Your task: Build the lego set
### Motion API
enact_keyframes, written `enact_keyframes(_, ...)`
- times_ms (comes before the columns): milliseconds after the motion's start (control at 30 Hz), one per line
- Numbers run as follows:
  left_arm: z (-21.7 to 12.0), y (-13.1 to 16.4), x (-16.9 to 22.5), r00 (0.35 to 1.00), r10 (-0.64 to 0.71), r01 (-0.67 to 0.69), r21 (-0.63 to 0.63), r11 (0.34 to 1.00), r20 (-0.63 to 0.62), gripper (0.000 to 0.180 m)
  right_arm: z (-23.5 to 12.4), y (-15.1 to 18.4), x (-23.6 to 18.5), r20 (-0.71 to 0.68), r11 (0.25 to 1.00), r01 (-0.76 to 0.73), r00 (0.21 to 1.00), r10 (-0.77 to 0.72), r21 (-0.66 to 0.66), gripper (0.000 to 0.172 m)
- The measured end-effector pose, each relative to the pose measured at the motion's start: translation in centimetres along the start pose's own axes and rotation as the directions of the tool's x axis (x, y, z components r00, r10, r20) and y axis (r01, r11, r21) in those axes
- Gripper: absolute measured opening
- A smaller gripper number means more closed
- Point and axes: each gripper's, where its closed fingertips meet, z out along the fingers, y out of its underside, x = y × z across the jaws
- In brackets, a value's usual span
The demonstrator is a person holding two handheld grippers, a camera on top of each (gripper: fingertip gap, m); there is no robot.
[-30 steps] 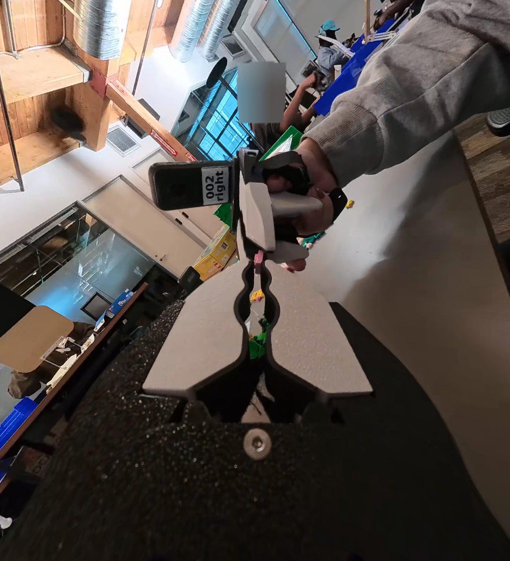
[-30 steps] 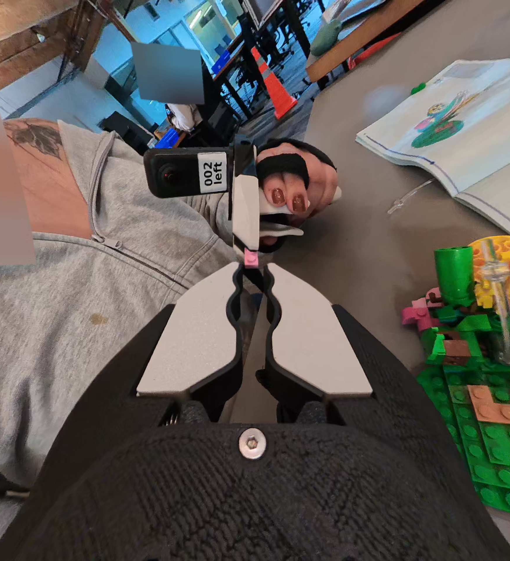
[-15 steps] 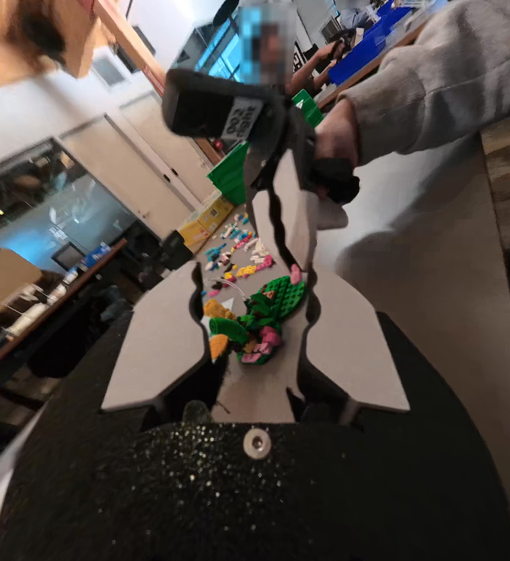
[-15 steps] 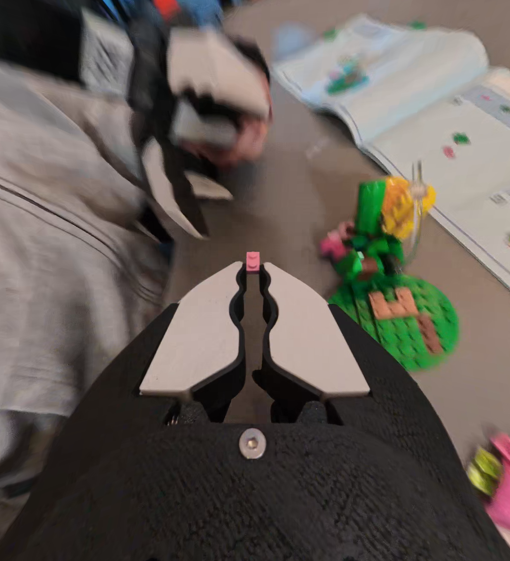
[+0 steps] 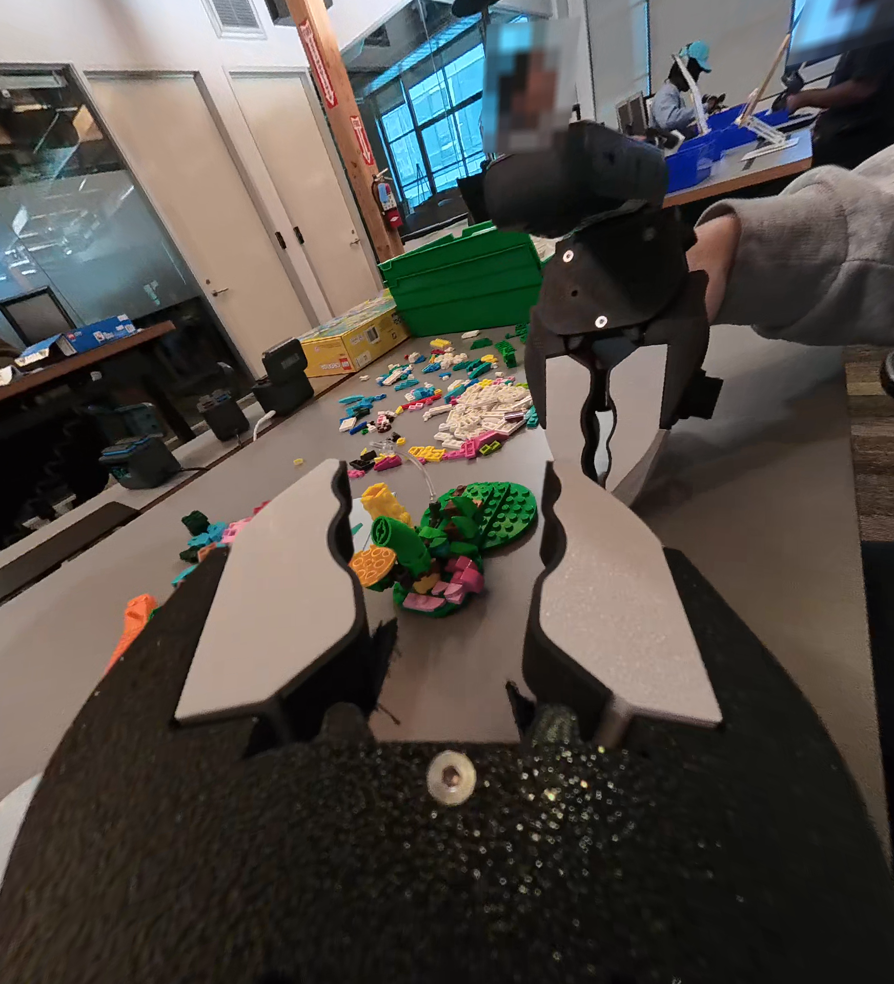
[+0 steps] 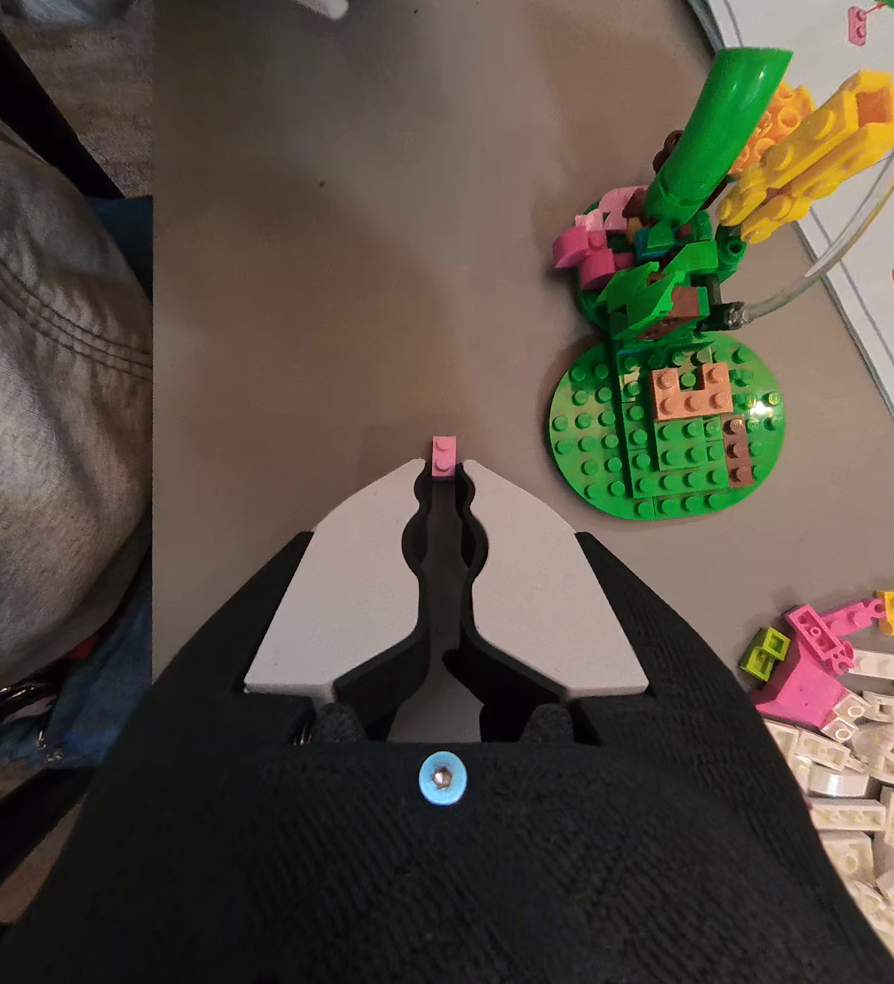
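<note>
My right gripper point(image 6: 444, 468) is shut on a small pink two-stud brick point(image 6: 444, 455), pinched at its tips above the grey table point(image 6: 301, 266). A brick model on a round green baseplate point(image 6: 594, 426), with a green stem point(image 6: 711, 138) and yellow pieces, stands to its right. My left gripper point(image 5: 445, 474) is open wide and empty, with the model point(image 5: 434, 554) on the table just beyond its fingers. The right gripper also shows in the left wrist view point(image 5: 596, 458), pointing down beside the baseplate point(image 5: 498, 511), its tips partly hidden.
Loose coloured and white bricks point(image 5: 466, 404) lie beyond the model, with a yellow box point(image 5: 349, 346) and green bins point(image 5: 461, 282) behind. An open instruction booklet point(image 6: 833, 80) lies right of the model. White bricks point(image 6: 871, 772) are at lower right. A grey sweater point(image 6: 35, 372) is at left. The left tips stand about 7 centimeters off the green stem point(image 6: 711, 138).
The left gripper, earlier shut on the pink brick, opened and let go; the right gripper closed on it and keeps it. Both grippers swung down toward the table and model.
</note>
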Motion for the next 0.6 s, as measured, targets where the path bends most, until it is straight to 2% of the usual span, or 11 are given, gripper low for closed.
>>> enact_keyframes(67,0.0,0.1,0.0,1.0,-0.009,0.009,-0.004,1.0,-0.004,0.07,-0.1,0.1,0.2,-0.018,1.0,0.014,1.0,-0.014,-0.016,0.011)
enact_keyframes(167,0.0,0.1,0.4,1.0,-0.008,0.008,0.001,1.0,-0.024,0.077,-0.5,0.5,0.5,-0.049,0.999,0.001,0.999,-0.002,-0.039,0.032)
enact_keyframes(233,0.1,0.3,0.5,0.999,-0.011,0.011,-0.011,1.0,-0.032,0.078,-1.2,0.8,1.1,-0.094,0.999,-0.019,0.995,0.016,-0.029,0.036)
enact_keyframes(300,0.0,0.2,0.6,0.999,-0.02,0.019,-0.004,1.0,-0.038,0.073,-2.3,1.1,2.0,-0.176,0.999,-0.037,0.984,0.037,0.003,0.032)
enact_keyframes(433,-0.4,-0.1,0.3,0.996,-0.069,0.07,0.031,0.997,-0.056,0.045,-5.4,2.5,4.0,-0.362,0.994,-0.082,0.927,0.103,0.072,0.005)
enact_keyframes(600,-0.8,-0.5,-0.3,0.988,-0.138,0.142,0.064,0.988,-0.064,0.022,-8.4,5.3,4.9,-0.462,0.981,-0.149,0.866,0.192,0.128,0.0)
